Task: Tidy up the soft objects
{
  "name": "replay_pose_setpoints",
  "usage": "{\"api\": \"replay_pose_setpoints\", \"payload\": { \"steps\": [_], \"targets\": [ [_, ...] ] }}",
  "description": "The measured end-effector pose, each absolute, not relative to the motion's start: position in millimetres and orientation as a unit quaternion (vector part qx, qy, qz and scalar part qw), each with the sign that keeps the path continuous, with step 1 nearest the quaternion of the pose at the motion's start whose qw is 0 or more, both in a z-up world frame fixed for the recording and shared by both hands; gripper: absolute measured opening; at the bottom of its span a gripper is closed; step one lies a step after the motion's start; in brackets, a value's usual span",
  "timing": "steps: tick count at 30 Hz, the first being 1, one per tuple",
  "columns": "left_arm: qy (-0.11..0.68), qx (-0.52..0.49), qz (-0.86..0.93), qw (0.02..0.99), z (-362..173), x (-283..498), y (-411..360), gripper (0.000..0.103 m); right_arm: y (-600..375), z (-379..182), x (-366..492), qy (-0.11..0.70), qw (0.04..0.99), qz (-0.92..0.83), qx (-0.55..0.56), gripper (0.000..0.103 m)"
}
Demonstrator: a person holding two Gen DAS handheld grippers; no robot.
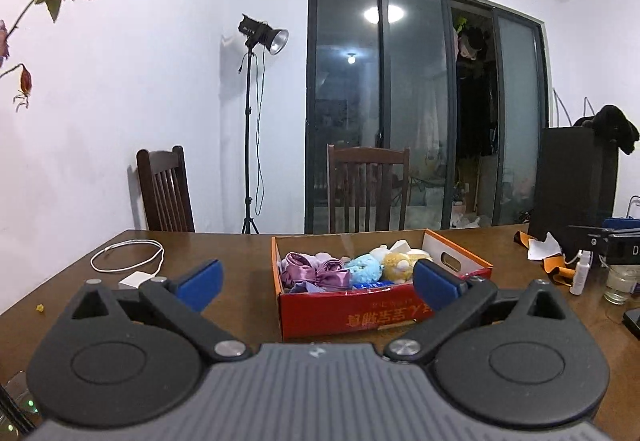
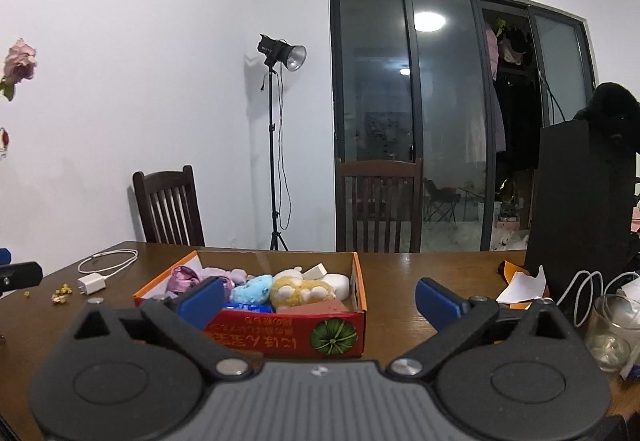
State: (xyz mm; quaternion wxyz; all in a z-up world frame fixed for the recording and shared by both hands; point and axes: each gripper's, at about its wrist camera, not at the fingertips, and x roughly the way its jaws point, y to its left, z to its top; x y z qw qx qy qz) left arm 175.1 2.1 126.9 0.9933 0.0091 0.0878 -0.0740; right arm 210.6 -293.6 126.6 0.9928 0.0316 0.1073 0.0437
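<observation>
A: What is the box [image 1: 344, 311] made of?

B: Thin printed cardboard, red on the near wall with pale lettering, orange along the rim, and an oval hand slot cut in its right end. The right wrist view also shows a green striped melon printed on the near wall. It sits on a glossy brown wooden table [image 1: 236, 249], about mid-table.

A: And the soft things?

B: All inside the box. On the left lies a shiny purple satin bow [image 1: 320, 273], creased and puffy. Next to it, toward the right, is a fuzzy blue plush [image 1: 362, 267], then a rounded yellow plush [image 1: 400, 266] with pale paws. Behind those are white blocky pieces that look like foam; I cannot tell exactly what they are. A small blue packet [image 1: 370, 284] lies flat against the near wall.

A: How do the grippers stand?

B: The left gripper [image 1: 316, 279] has its jaws spread wide, with nothing between the blue pads, which look smooth and rectangular. It hangs on the near side of the box. The right gripper [image 2: 318, 299] is likewise released and empty, with matt black arms and round metal pivots.

A: Anything else on the table?

B: A white cable [image 1: 128, 255] coiled in a loop with a square charger at far left, a clear glass [image 2: 610, 333] at right, a tall black slab [image 2: 576, 209] behind it, and crumpled white and orange paper [image 2: 520, 287] beside that.

A: And farther off?

B: Two dark slatted wooden chairs, a lamp [image 1: 262, 35] on a thin tripod, and dark-framed glass doors.
</observation>
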Motion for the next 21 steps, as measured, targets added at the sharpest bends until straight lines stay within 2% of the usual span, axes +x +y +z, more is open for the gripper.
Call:
{"api": "replay_pose_setpoints", "payload": {
  "steps": [10, 16, 21],
  "targets": [
    [0.052, -0.001, -0.069, 0.996, 112.1, 105.2, 10.4, 0.103, -270.5, 108.9, 134.5, 0.07, 0.996, 0.048, 0.016, 0.102],
    [0.022, 0.006, -0.044, 0.999, 87.2, 42.4, 16.9, 0.103, -258.3, 78.6, 74.5, 0.068, 0.995, 0.062, 0.029, 0.103],
    [0.03, 0.012, -0.052, 0.998, 60.8, 4.2, 15.5, 0.103, -242.6, 48.0, 35.4, 0.079, 0.993, 0.082, 0.015, 0.103]
  ]
}}
